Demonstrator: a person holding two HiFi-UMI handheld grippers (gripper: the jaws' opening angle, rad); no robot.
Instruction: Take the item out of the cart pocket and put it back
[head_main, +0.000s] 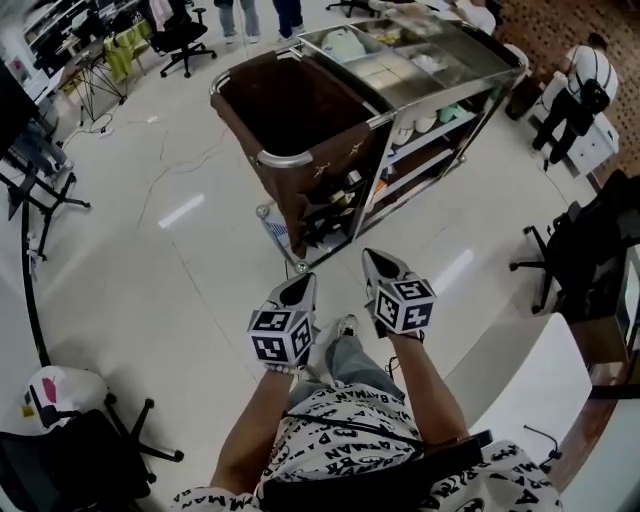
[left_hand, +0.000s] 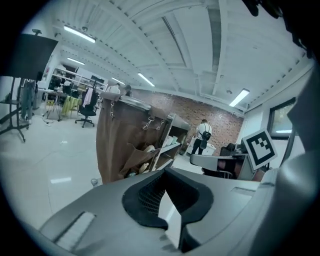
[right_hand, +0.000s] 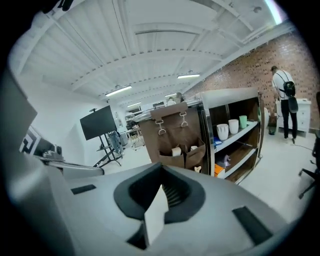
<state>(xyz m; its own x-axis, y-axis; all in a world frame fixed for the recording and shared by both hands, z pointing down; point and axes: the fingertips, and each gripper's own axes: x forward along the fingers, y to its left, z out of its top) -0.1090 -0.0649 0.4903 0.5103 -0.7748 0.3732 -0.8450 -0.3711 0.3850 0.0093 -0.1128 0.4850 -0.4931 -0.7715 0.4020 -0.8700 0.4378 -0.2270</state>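
Note:
The metal service cart carries a brown fabric bag, and the bag's side pockets face me. In the right gripper view the pockets hold small items, among them a white roll. The left gripper view shows a sagging pocket with pale things in it. Both grippers are held up in front of my body, well short of the cart and pointing towards it. The left gripper is shut with nothing in it, its jaws together. The right gripper is likewise shut and empty.
The cart's open shelves hold cups and boxes. A person stands at a cabinet far right. A black office chair and a white desk are on my right. Another chair is at lower left, a stand further left.

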